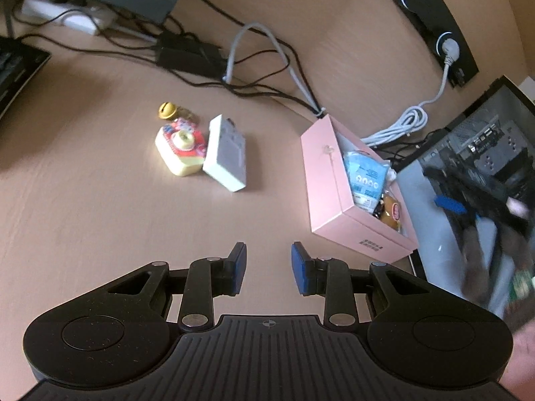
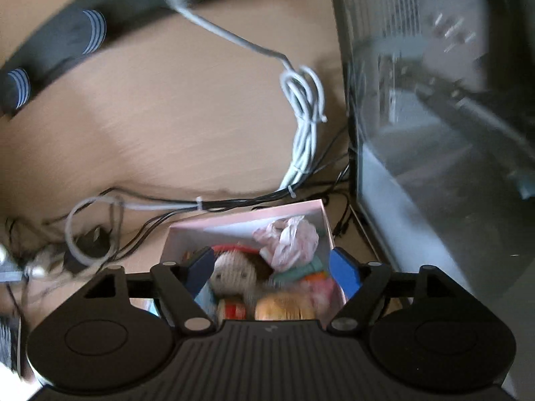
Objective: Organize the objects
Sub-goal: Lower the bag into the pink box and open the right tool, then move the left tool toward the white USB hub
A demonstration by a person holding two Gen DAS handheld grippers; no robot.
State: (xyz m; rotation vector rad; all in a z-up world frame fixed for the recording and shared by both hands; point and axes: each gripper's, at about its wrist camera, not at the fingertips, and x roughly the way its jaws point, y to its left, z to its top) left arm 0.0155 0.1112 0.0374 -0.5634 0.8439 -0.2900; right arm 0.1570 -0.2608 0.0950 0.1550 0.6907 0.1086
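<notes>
Left gripper (image 1: 269, 265) tilted down over bare desk (image 1: 100, 200), jaws narrowly apart and empty, toy (image 1: 180, 148) and white box (image 1: 225, 153) ahead, pink box (image 1: 326, 180) to the right, right gripper (image 2: 271, 272) angled down over pink box (image 2: 247, 219), jaws wide, nothing gripped

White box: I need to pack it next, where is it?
Left wrist view, centre-left on the desk: the white box leans against the yellow toy, well left of the pink box.

Empty tongs (image 1: 269, 267) above desk (image 1: 100, 207); pink box (image 1: 326, 180) right.
</notes>
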